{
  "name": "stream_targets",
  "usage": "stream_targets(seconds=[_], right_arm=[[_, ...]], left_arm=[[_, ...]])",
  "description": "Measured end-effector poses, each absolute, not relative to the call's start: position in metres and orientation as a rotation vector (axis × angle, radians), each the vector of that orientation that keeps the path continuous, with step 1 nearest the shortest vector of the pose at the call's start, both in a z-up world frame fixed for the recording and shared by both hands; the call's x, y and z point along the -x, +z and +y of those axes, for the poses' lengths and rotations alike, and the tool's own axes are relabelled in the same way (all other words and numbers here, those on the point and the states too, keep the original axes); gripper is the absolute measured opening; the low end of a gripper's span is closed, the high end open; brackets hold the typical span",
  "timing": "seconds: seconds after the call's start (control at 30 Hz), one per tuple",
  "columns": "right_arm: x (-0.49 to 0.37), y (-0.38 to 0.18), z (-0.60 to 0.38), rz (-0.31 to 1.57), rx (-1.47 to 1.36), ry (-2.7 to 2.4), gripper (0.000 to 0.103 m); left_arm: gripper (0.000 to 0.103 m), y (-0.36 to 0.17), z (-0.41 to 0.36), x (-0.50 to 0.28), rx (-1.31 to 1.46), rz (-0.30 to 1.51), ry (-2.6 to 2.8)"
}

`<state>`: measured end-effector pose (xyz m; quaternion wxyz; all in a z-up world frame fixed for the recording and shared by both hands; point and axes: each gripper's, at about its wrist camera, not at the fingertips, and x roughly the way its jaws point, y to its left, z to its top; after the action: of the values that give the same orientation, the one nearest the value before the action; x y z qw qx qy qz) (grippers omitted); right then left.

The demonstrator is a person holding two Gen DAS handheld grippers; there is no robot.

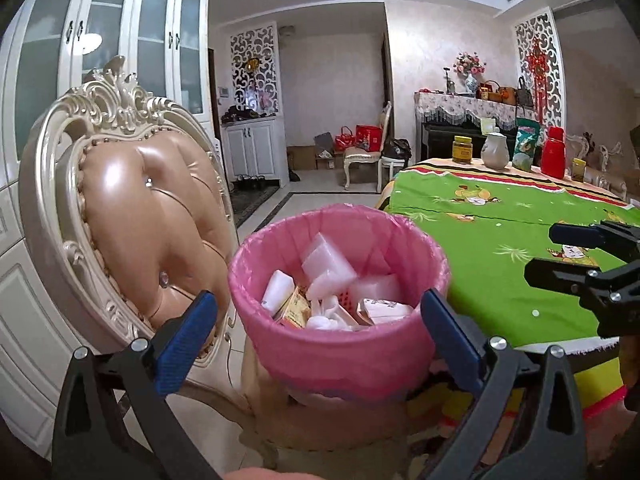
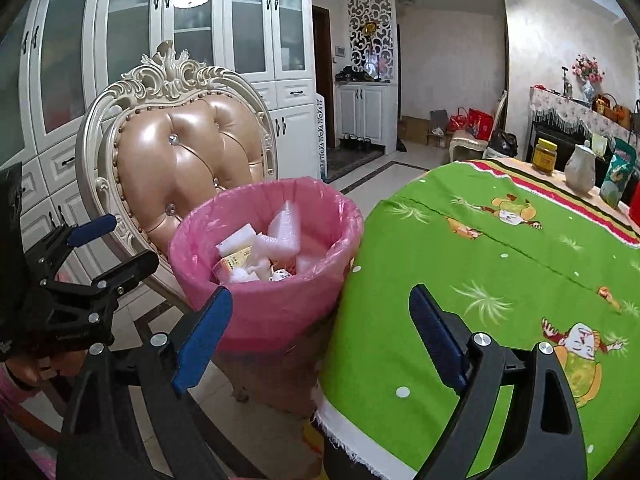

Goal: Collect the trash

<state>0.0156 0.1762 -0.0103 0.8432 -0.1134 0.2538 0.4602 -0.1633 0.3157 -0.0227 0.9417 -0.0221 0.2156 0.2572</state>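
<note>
A bin lined with a pink bag [image 1: 340, 352] stands on a chair seat beside the table; it also shows in the right wrist view [image 2: 280, 308]. It holds white foam pieces [image 1: 328, 266], small cartons [image 1: 296, 310] and other trash [image 2: 256, 256]. My left gripper [image 1: 320, 316] is open and empty, its blue fingers on either side of the bin's near wall. My right gripper [image 2: 320, 320] is open and empty, over the gap between bin and table edge. Each gripper shows in the other's view: the right one [image 1: 560, 252], the left one [image 2: 112, 244].
An ornate cream chair with a tan padded back [image 1: 132, 216] stands behind the bin. The table has a green cartoon cloth [image 2: 500, 280]. At its far end stand a jar [image 1: 462, 149], a white jug [image 1: 495, 148], a snack bag [image 1: 526, 144] and a red flask [image 1: 554, 152]. White cabinets line the left wall.
</note>
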Motion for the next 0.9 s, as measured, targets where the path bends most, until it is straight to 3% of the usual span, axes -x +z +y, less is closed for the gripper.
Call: stream_targets(seconds=[0.9], right_arm=[[-0.0072, -0.0079, 0.1808, 0.515, 0.247, 0.998, 0.084]], left_arm=[[0.099, -0.0269, 0.3242, 0.1641, 0.052, 0.437, 0.520]])
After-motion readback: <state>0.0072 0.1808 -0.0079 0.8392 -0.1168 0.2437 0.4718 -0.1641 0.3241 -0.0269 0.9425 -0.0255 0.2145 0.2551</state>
